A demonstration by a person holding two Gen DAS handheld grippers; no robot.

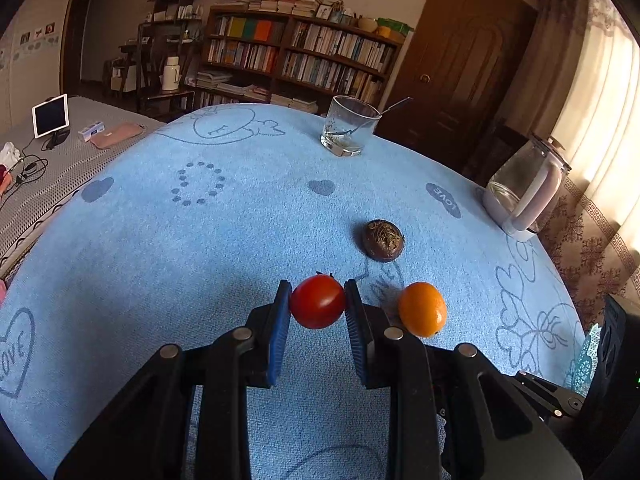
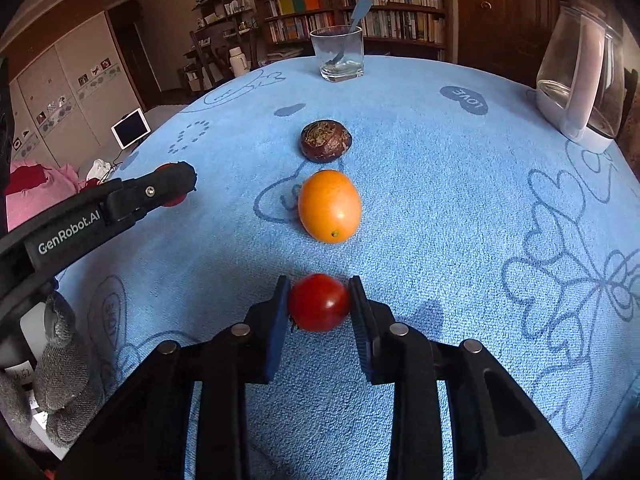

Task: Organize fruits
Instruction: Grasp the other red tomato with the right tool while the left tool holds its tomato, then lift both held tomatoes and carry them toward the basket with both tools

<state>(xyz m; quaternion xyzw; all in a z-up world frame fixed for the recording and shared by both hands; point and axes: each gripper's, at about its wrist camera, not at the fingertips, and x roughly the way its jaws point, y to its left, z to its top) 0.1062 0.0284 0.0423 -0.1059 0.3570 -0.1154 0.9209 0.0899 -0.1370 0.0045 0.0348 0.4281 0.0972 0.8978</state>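
Observation:
Two red tomatoes are in play. My left gripper [image 1: 317, 292] is shut on one tomato [image 1: 318, 307], its blue pads pressing both sides. An orange fruit [image 1: 423, 309] lies just right of it, and a dark brown fruit [image 1: 383, 240] sits farther back. In the right wrist view my right gripper [image 2: 319, 286] is shut on the other tomato [image 2: 319, 302], low over the blue cloth. Beyond it the orange fruit [image 2: 329, 206] and the brown fruit [image 2: 326, 141] stand in a line. The left gripper [image 2: 176, 184] reaches in from the left, with red showing at its tip.
A blue patterned cloth [image 1: 200, 240] covers the round table. At the far edge stands a glass with a spoon [image 1: 349, 128]; at the right edge, a clear jug [image 1: 524, 192]. A tablet [image 1: 50, 115] rests on the side surface at left. A grey gloved hand [image 2: 60, 360] holds the left gripper.

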